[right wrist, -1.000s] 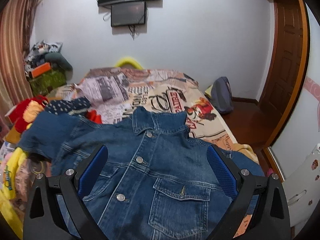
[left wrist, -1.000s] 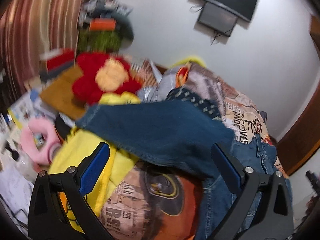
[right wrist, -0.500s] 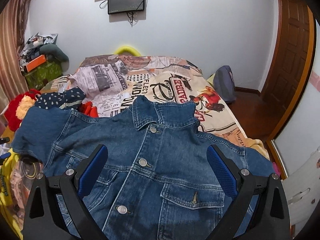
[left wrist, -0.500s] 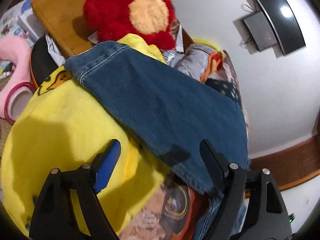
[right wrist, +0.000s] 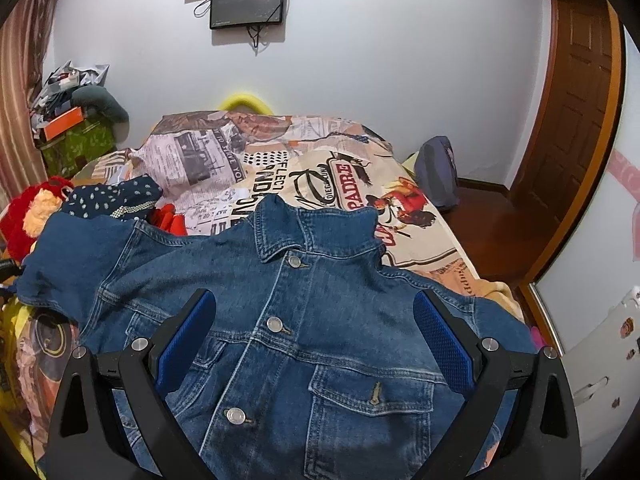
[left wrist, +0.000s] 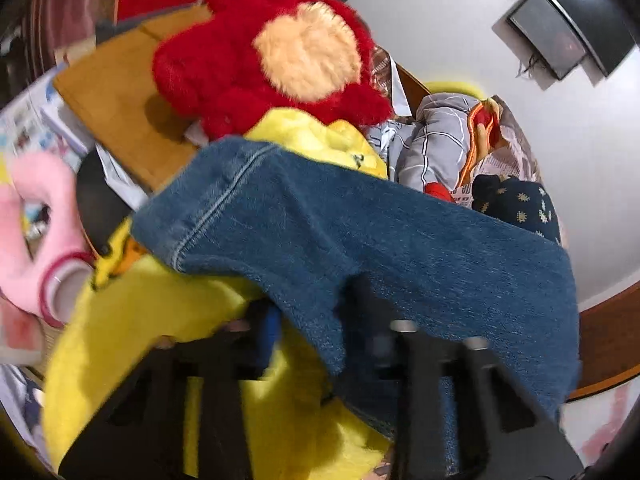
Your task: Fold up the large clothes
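The left gripper (left wrist: 308, 320), jaws just closing on the denim jacket's (right wrist: 304, 320) sleeve (left wrist: 320, 216), should fold it inward; right gripper (right wrist: 312, 340) hangs released.

The printed bedspread (right wrist: 328, 168) carries the word "PADRE" in a red banner, far of the denim jacket's collar. Left of it run newspaper-style headlines, upside down and too broken to read.

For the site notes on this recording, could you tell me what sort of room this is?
Most likely a home bedroom: a bed with a printed cover takes up the middle, plush toys lie at its side, a screen hangs on the wall, and a wooden door stands to the right.
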Demonstrator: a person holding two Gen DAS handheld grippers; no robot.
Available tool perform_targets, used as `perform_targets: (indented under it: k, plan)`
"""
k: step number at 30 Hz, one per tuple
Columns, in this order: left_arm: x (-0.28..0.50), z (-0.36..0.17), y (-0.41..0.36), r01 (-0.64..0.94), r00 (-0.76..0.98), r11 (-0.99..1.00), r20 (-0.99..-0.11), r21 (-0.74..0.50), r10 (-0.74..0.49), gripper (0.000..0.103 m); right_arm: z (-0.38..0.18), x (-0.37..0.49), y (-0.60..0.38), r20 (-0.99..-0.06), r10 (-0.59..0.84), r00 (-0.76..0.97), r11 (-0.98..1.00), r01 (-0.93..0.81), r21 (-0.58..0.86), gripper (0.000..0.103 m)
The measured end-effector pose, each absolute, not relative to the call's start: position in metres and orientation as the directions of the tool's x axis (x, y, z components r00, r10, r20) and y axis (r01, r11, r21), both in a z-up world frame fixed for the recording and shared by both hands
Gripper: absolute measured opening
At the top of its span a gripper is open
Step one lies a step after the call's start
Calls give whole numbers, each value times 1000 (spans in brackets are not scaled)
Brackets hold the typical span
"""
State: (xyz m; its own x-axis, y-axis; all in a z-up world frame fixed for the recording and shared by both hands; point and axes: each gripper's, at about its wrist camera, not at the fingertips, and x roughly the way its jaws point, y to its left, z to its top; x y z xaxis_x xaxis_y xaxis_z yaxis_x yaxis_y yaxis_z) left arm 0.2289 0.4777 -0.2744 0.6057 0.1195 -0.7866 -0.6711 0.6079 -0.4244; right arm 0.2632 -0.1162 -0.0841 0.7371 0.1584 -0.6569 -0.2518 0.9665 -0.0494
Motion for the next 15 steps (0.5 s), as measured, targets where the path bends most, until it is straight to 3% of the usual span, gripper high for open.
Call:
perform_targets:
  k: [4,15]
  plan:
    - [226,-237,467,-641,632,662,-756,-389,168,8,-79,258,-126,-642,149,752,971,-234,-49,98]
    - [252,-87,369,-410,812,851,-556,-328,178,8,-69,263,-137,-640,229,733,954,-300,-2,98]
